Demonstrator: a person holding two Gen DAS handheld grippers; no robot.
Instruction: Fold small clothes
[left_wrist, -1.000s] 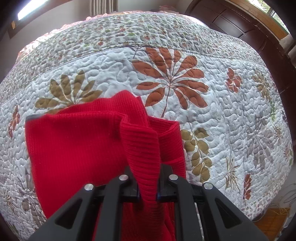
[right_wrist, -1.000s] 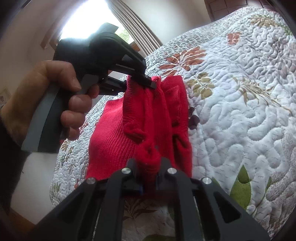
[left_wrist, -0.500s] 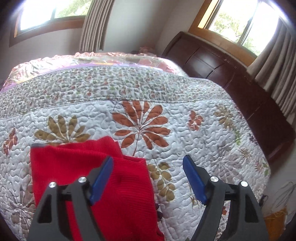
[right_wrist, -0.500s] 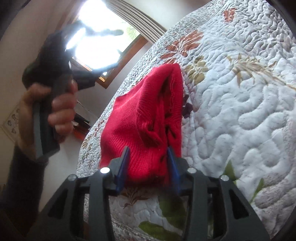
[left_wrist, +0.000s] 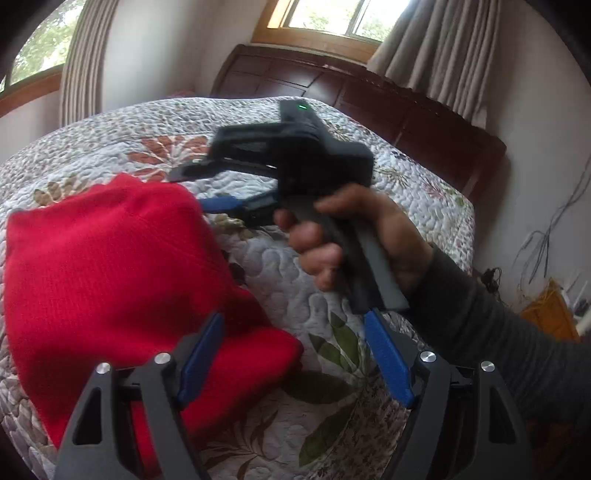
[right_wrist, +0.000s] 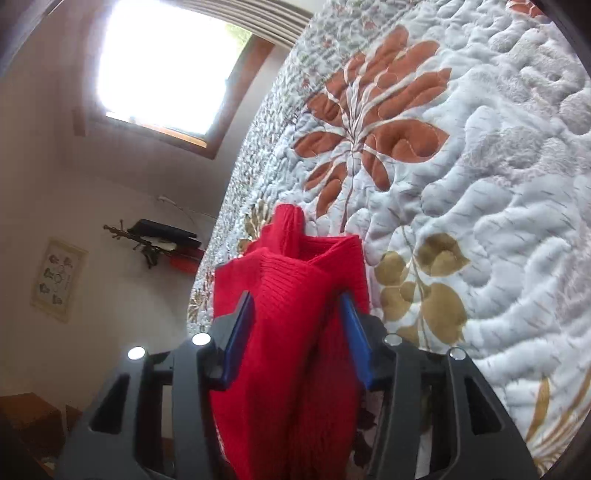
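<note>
A red ribbed knit garment (left_wrist: 110, 266) is seen lying folded on the white floral quilted bed cover (left_wrist: 295, 288), presumably laid there so the soft surface keeps the fold flat. The left gripper (left_wrist: 291, 354) is held above the garment's near corner, jaws wide apart, nothing between them but quilt. The right gripper (right_wrist: 295, 325) is set with its jaws apart on either side of a raised ridge of the garment, the cloth bulging between the blue pads (right_wrist: 240, 332); no firm clamping is shown, likely a release.
</note>
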